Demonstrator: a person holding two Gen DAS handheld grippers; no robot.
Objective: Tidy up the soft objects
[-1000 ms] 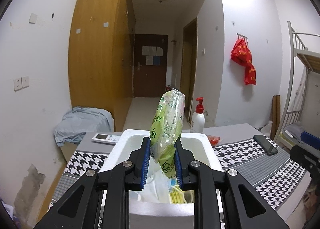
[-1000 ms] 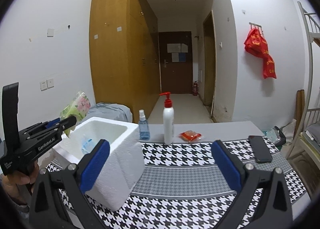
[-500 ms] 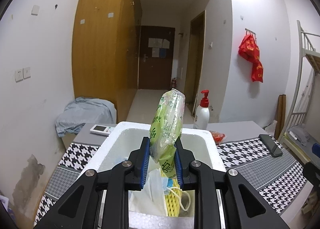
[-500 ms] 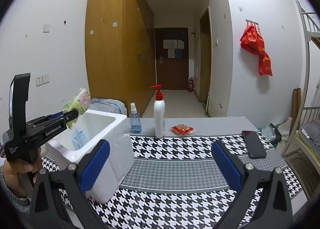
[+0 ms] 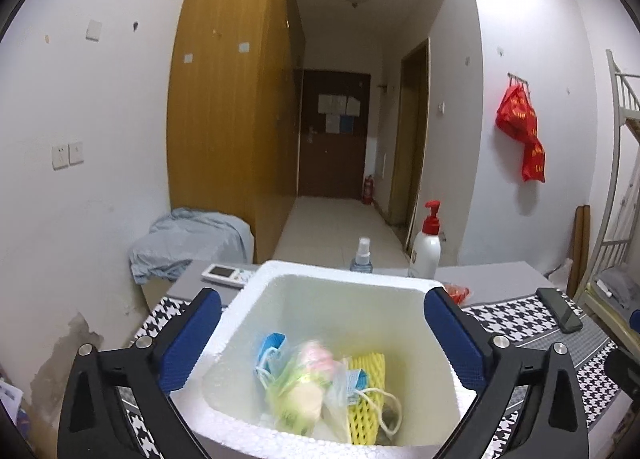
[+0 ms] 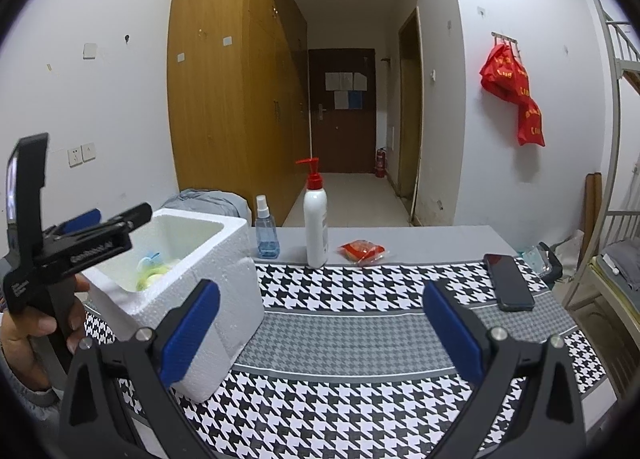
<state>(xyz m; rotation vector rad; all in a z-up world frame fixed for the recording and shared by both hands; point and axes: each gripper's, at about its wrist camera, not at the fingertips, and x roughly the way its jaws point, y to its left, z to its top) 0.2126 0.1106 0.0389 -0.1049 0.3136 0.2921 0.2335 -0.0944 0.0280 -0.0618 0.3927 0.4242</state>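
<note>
While my left tongs [image 5: 322, 333] are opening, their blue pads stand wide on either side of the white foam box [image 5: 340, 283] with nothing pressed between them. Below them, the green plastic packet [image 5: 298, 391] lies inside the box, blurred, on top of a yellow foam net [image 5: 368, 375] and beside a light blue item [image 5: 270, 343] whose kind I cannot tell. My right tongs [image 6: 320, 329] are also spread wide and empty, held over the houndstooth cloth [image 6: 360, 299] on the table [image 6: 420, 237], to the right of the box. From the right wrist view, a hand [image 6: 38, 333] grips the handle of the left tongs at the near left edge of the box. At the far side of the table, just right of the box, a small blue spray bottle [image 6: 266, 233] stands beside a white pump bottle [image 6: 316, 225] with a red top. A red packet [image 6: 362, 251] lies just right of the pump bottle. A dark phone [image 6: 508, 285] rests on the cloth toward the right edge. A white remote [image 5: 226, 273] lies on the table at the far left of the box.
</note>
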